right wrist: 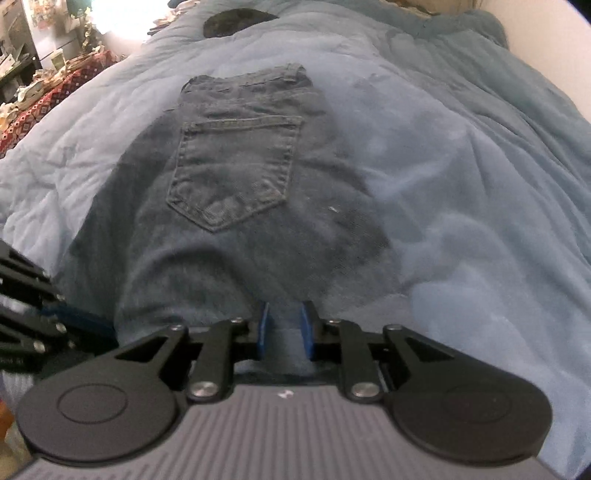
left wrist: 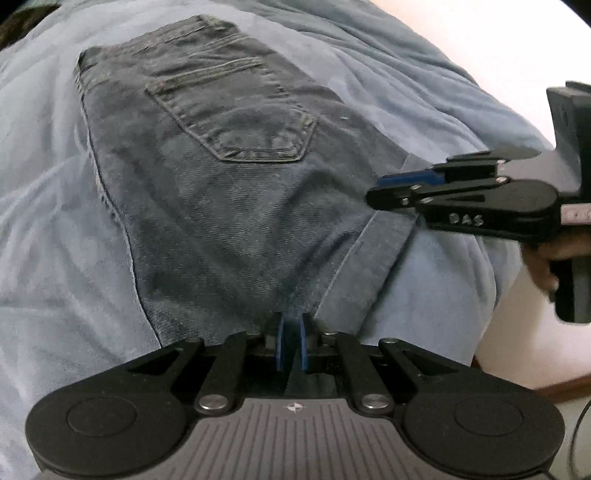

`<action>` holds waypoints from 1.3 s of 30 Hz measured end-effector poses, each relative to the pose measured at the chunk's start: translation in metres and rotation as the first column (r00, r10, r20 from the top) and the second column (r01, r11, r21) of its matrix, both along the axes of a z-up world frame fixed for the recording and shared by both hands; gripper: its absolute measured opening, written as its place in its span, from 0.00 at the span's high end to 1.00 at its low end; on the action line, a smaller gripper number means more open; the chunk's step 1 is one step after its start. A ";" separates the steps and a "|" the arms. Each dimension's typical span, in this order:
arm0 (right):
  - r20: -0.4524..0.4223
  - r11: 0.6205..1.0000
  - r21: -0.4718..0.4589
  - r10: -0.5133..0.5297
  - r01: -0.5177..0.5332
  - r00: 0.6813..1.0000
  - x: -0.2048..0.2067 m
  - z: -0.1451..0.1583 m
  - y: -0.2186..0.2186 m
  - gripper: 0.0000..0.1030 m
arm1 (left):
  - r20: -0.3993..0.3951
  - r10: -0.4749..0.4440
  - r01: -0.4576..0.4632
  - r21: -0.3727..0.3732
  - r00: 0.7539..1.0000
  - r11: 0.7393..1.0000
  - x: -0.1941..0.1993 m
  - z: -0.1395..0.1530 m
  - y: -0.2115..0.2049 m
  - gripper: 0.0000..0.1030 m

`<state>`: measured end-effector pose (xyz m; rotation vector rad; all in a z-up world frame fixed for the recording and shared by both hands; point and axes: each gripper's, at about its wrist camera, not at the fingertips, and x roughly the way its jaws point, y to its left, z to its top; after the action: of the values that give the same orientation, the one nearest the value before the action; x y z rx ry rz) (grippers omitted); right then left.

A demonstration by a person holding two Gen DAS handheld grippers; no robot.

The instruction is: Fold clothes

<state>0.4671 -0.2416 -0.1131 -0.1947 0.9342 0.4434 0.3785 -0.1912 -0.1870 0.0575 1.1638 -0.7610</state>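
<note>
Dark blue jeans [left wrist: 236,192] lie folded on a light blue blanket [left wrist: 48,221], back pocket [left wrist: 240,122] up. My left gripper [left wrist: 291,332] is shut on the near edge of the jeans. The right gripper also shows in the left wrist view [left wrist: 384,192], at the jeans' right edge. In the right wrist view the jeans [right wrist: 236,206] stretch away with the pocket [right wrist: 236,170] up. My right gripper [right wrist: 286,325] has denim between its blue pads and is shut on the near edge. The left gripper shows at the left edge of that view [right wrist: 88,332].
The blanket [right wrist: 461,184] covers a bed. A dark round object [right wrist: 236,20] lies at the far end. A red patterned cloth [right wrist: 44,99] and cluttered shelves stand to the far left. A pale wall [left wrist: 498,44] is to the right.
</note>
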 end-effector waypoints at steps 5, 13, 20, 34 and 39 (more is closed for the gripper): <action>0.010 0.995 -0.028 0.095 -0.094 0.995 -0.004 -0.001 0.017 0.80 | 0.058 0.120 -0.112 -0.121 0.991 0.986 0.019 0.029 0.002 0.94; -0.089 0.989 -0.049 0.138 -0.143 0.986 -0.008 -0.042 0.021 0.91 | -0.036 0.103 -0.107 -0.113 0.994 0.988 0.032 -0.019 -0.019 0.99; -0.116 0.976 -0.075 0.193 -0.203 0.974 -0.024 -0.031 0.009 0.90 | -0.092 0.087 -0.097 -0.117 0.992 0.988 0.018 -0.010 -0.011 0.99; -0.063 0.996 -0.013 0.088 -0.089 0.994 0.046 -0.030 -0.016 0.78 | 0.011 0.283 -0.281 -0.079 0.959 0.956 0.054 -0.006 -0.049 0.95; -0.101 0.998 0.011 0.064 -0.063 0.993 0.041 -0.040 -0.028 0.76 | -0.013 0.310 -0.310 0.001 0.951 0.951 0.054 0.001 -0.059 0.90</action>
<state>0.5083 -0.2697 -0.1536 -0.1970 1.0275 0.5196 0.4321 -0.2506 -0.1860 -0.1298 1.1508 -0.4831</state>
